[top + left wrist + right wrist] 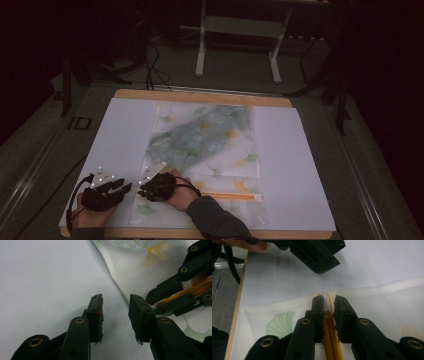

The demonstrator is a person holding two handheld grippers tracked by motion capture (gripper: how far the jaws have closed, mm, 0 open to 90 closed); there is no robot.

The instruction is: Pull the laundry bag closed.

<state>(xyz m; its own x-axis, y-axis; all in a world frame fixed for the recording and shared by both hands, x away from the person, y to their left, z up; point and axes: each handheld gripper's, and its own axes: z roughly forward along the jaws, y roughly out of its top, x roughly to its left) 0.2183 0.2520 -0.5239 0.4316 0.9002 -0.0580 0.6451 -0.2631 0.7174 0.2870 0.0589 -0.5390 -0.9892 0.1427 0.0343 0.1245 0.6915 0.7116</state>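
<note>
A white mesh bag printed with ginkgo leaves lies flat on the white sheet. An orange zipper runs across its near end. My right gripper sits at the zipper's left end. In the right gripper view its jaws stand close together over the orange zipper pull, gripping it. My left gripper hovers just left of the bag's edge. It is open with only bare white sheet between the jaws, and the bag's edge runs right beside it.
A wooden board carries the white sheet, and its near-left edge is close to both grippers. Beyond the table are a white frame stand and cables on the floor. Open sheet lies to the left and right of the bag.
</note>
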